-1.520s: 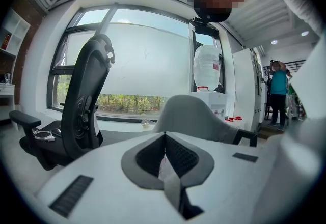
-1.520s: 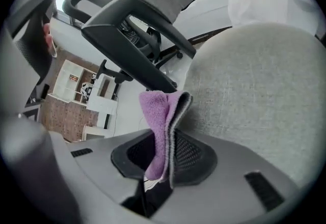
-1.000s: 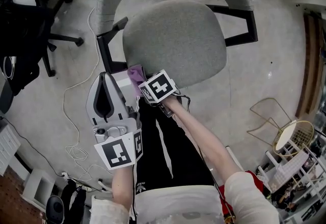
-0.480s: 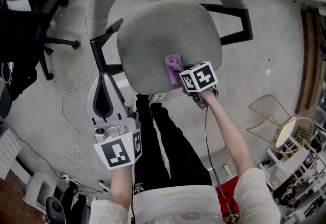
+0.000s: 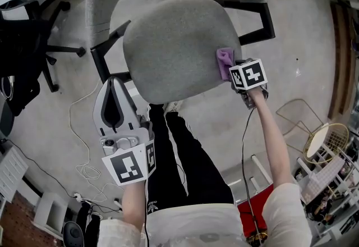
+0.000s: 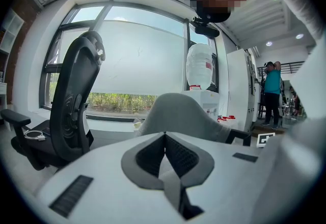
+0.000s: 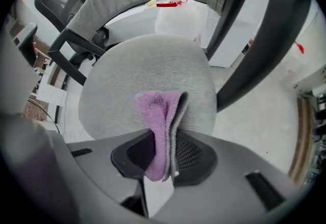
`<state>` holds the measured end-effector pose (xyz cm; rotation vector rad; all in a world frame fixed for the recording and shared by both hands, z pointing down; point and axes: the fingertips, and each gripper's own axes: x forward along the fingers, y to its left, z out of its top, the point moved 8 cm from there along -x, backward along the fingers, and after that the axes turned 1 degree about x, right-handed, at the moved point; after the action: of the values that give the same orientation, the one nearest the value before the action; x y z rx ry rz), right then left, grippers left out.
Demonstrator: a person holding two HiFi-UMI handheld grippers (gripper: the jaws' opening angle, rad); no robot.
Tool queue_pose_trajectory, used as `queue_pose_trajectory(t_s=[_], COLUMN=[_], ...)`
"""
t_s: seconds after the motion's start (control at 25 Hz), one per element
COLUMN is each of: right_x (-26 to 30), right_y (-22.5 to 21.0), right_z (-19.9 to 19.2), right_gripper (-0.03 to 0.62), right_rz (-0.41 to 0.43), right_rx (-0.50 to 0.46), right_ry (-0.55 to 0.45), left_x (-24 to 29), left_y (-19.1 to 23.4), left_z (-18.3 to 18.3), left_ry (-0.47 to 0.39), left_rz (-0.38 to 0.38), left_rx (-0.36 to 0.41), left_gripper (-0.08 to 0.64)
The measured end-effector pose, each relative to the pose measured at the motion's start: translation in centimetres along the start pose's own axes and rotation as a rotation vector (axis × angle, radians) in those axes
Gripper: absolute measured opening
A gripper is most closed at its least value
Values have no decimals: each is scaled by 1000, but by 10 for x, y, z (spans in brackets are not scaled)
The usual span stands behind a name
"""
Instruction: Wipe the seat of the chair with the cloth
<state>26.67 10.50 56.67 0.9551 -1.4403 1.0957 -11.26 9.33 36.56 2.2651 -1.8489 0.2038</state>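
Clamped in the right gripper (image 7: 164, 152), cloth (image 5: 224, 59) has slid from the seat's (image 5: 168, 49) 7 o'clock edge to 3 o'clock.
Jaws pinch its fold so the free end drags on the seat; left gripper (image 6: 164, 141), closed on nothing, waits clear at 7 o'clock.

Bright daylight, fisheye edges, perhaps soft

Daylight is coming through a wide window (image 6: 137, 60) behind a black office chair (image 6: 76, 90). A white cable (image 5: 85, 170) is trailing across the concrete floor (image 5: 314, 60); a gold wire basket (image 5: 327, 140) is standing near its right edge.
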Motion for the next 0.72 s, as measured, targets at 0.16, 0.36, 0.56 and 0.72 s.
queue_pose_trajectory(t_s=[0.16, 0.36, 0.56, 0.72], right_x=[-6, -11, -11, 2], right_y=[-19, -43, -66, -80], right_z=[-3, -8, -19, -29], right_gripper=[95, 95, 95, 95], right_rz=[-66, -141, -292, -320], right_rx=[-23, 21, -7, -18], right_ry=[12, 9, 44, 39], left_x=[1, 5, 7, 9], left_y=[-5, -10, -16, -18], left_z=[-1, -3, -4, -4], left_ry=[7, 13, 16, 17], left_rz=[-18, -27, -47, -59], left_rx=[7, 10, 10, 12], left_gripper=[12, 12, 12, 12])
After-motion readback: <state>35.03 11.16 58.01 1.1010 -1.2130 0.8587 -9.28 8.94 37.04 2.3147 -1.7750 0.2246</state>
